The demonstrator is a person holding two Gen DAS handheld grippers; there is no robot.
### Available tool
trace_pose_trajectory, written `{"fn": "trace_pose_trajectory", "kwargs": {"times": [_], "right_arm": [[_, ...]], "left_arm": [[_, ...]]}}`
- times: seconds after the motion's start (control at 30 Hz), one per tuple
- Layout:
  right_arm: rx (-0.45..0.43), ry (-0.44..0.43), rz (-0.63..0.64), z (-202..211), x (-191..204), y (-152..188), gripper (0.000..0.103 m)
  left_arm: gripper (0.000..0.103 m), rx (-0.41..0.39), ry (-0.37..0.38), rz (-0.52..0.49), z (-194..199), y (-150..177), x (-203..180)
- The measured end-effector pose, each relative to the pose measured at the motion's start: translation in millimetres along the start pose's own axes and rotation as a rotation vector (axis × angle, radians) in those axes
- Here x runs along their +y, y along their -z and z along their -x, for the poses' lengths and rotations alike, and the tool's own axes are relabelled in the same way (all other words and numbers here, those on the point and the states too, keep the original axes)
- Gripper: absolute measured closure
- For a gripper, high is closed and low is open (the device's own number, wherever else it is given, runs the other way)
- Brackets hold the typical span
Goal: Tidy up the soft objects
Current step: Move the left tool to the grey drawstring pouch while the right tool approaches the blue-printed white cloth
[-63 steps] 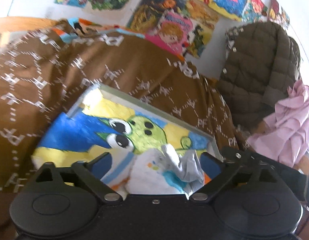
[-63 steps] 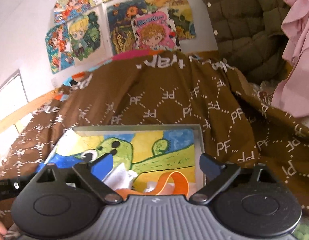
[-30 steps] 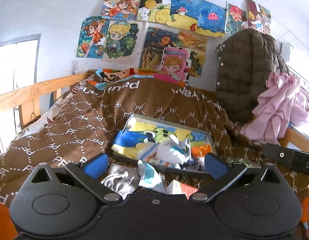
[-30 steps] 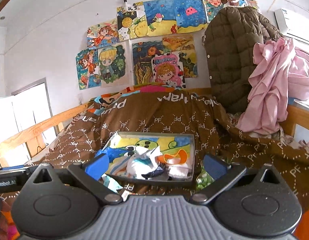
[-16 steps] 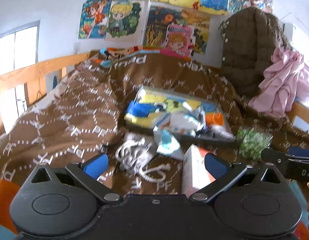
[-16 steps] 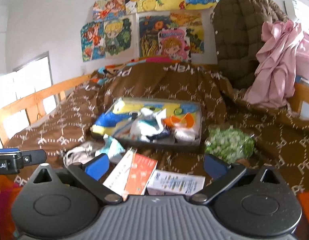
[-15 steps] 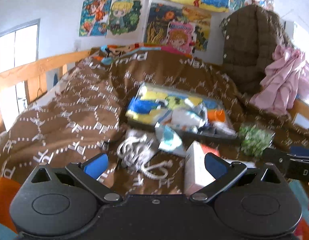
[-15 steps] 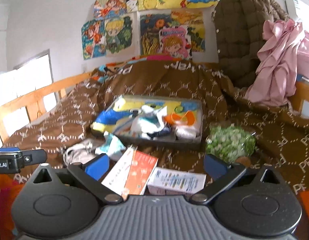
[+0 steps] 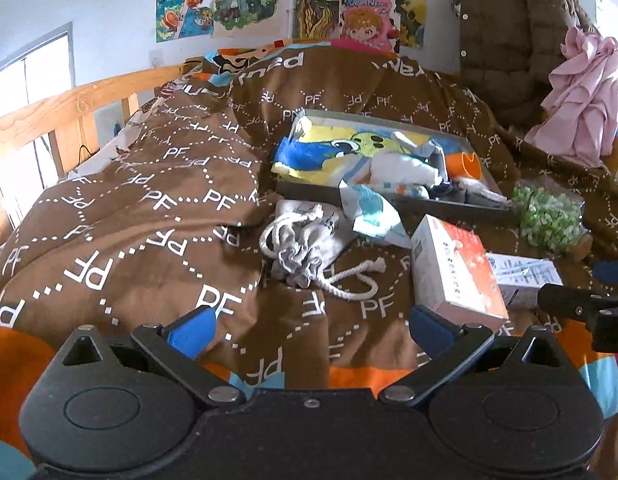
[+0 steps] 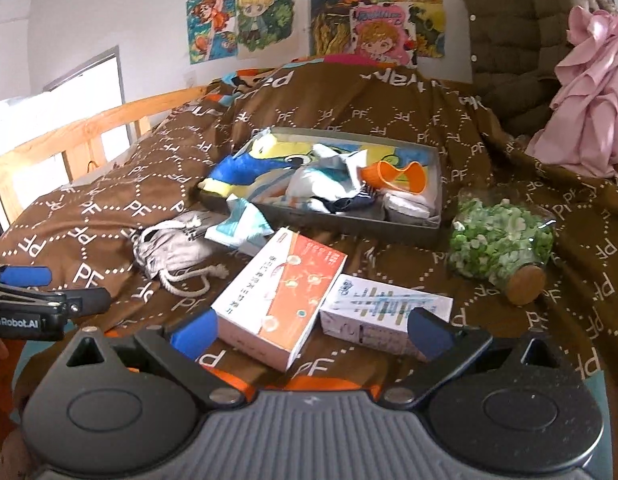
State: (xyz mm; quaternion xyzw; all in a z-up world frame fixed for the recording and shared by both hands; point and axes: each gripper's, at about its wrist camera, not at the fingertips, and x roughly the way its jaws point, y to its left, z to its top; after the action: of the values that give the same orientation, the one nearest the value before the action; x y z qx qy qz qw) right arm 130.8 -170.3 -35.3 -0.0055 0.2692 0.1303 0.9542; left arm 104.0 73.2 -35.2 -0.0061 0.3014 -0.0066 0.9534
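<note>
With both the left gripper (image 9: 309, 330) and right gripper (image 10: 311, 334) spread wide and empty, the drawstring pouch (image 9: 305, 240) risked snagging by its loose cord, while the blue-and-white cloth (image 9: 369, 210) draped over the tray (image 9: 309, 194) rim could have slid off.

Pink garment (image 9: 585, 92) cut off rightward

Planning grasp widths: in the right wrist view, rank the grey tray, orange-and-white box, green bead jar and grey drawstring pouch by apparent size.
1. grey tray
2. orange-and-white box, though nearer the camera, which flatters it
3. green bead jar and grey drawstring pouch: too alike to rank.
</note>
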Motion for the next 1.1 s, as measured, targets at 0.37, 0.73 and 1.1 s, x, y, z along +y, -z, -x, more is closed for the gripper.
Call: {"fn": "trace_pose_trajectory", "kwargs": {"times": [0.37, 0.73, 1.1], "right_arm": [[-0.054, -0.022, 0.093, -14, 21, -6, 0.000], [-0.087, -0.026, 0.123, -30, 28, -16, 0.000], [-0.143, -0.017, 0.172, -57, 25, -39, 0.000]], "left_arm": [[0.001, -0.014, -0.029, 0.023, -7, -4, 8], [0.001, -0.078, -0.048, 0.056, -15, -23, 15], [0.001, -0.066, 0.005, 0.143, -42, -31, 30]]}}
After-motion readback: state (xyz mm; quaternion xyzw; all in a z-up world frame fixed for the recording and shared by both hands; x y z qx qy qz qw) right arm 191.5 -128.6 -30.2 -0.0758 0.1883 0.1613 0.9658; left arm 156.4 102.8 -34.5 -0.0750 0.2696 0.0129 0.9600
